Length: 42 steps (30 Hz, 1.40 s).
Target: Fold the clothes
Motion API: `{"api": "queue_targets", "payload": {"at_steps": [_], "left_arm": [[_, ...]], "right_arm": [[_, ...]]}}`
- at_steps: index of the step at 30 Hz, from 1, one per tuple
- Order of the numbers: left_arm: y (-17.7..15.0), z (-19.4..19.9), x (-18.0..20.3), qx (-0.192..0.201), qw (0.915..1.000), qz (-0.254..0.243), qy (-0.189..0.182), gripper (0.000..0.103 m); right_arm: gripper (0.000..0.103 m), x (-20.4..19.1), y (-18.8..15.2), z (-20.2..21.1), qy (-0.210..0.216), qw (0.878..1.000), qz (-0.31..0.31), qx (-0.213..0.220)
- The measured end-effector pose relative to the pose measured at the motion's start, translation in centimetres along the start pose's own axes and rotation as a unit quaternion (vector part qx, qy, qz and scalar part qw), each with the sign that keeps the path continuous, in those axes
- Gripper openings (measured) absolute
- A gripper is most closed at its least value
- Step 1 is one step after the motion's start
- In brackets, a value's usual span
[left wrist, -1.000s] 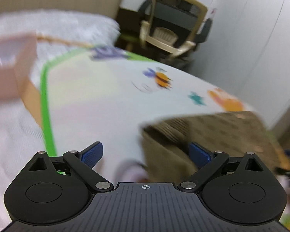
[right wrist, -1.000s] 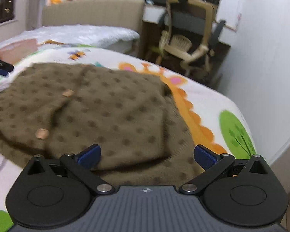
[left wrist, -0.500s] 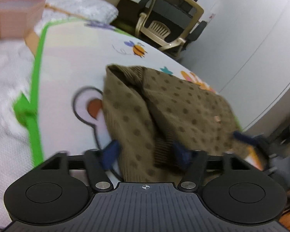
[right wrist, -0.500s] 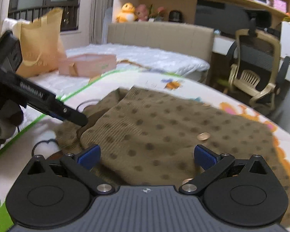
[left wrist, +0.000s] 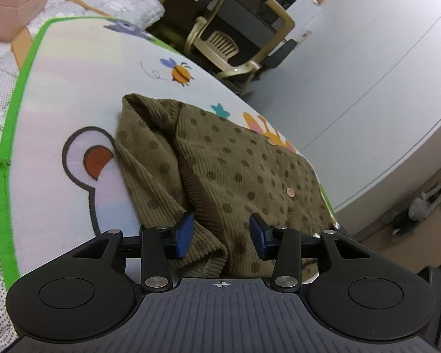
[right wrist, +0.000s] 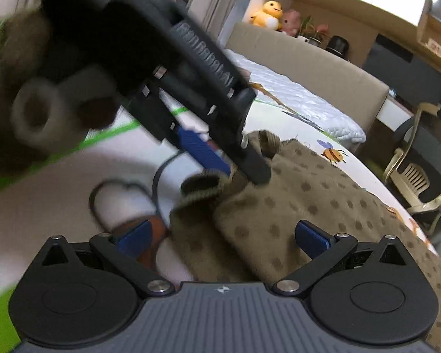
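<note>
The cardigan (left wrist: 238,176) lies on the play mat (left wrist: 73,94) — box (left wrist: 14,0) beyond-left, chair (left wrist: 238,38) behind.

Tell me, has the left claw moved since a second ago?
Yes. The left claw moved in over the cardigan, away from the pink box, jaws closing around its hem.

One cardigan (left wrist: 238,173) lies on one mat (left wrist: 73,88), showing two buttons (left wrist: 290,191) in the left wrist view. Two grippers are present, the left (left wrist: 220,236) and the right (right wrist: 223,236). There is also one pink box (left wrist: 11,3), one chair (left wrist: 238,41), and two plush toys (right wrist: 270,14) on a shelf.
</note>
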<state>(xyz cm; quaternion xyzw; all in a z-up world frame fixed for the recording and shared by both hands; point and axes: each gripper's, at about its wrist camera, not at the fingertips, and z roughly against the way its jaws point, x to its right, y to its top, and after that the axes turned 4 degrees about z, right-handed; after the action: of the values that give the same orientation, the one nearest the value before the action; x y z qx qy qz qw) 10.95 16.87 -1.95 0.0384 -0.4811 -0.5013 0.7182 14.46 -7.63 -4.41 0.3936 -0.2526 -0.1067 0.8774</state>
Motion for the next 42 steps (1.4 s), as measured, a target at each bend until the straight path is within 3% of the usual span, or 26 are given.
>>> {"api": "queue_targets", "payload": {"at_steps": [3,9,17,21,25,30,36,38,39,40,42], "left_arm": [[-0.1,0.0,0.0,-0.001,1.0000,-0.002,0.007,0.048],[-0.4,0.5,0.7,0.006,0.9991,-0.031,0.027,0.065],[-0.7,1.7,1.2,0.014,0.9978,-0.050,0.042,0.077],[-0.7,2.5,-0.1,0.013,0.9984,-0.028,0.048,0.078],[-0.6,1.6,-1.5,-0.005,0.9993,0.007,0.037,0.068],[0.1,-0.1,-1.1,-0.015,0.9997,0.011,0.015,0.033],[2.0,0.0,-1.0,-0.010,0.9986,0.042,-0.029,0.027],[2.2,0.2,-0.8,-0.006,0.9985,0.043,-0.034,0.027],[2.2,0.3,-0.8,-0.005,0.9985,0.042,-0.034,0.027],[2.2,0.5,-0.9,-0.004,0.9985,0.042,-0.034,0.028],[2.3,1.3,-1.0,0.007,0.9984,0.043,-0.035,0.034]], "right_arm": [[0.103,1.3,0.3,-1.4,-0.018,0.999,-0.037,-0.018],[0.093,5.0,-0.7,-1.8,0.006,0.989,-0.146,-0.029],[0.093,5.5,-1.0,-1.3,0.007,0.987,-0.160,-0.022],[0.093,5.2,-1.2,-1.1,0.006,0.987,-0.158,-0.020],[0.093,4.6,-1.1,-0.8,0.004,0.990,-0.140,-0.015],[0.094,2.8,-0.6,0.1,-0.013,0.997,-0.078,0.004],[0.094,-1.5,0.2,-0.2,-0.049,0.996,0.067,0.014],[0.086,-1.5,0.7,-1.3,-0.063,0.995,0.075,0.011],[0.064,-0.8,1.0,-1.8,-0.065,0.996,0.057,0.005],[0.049,0.6,1.2,-2.3,-0.064,0.998,0.023,-0.004],[0.047,3.6,1.3,-2.9,-0.049,0.997,-0.058,-0.013]]}}
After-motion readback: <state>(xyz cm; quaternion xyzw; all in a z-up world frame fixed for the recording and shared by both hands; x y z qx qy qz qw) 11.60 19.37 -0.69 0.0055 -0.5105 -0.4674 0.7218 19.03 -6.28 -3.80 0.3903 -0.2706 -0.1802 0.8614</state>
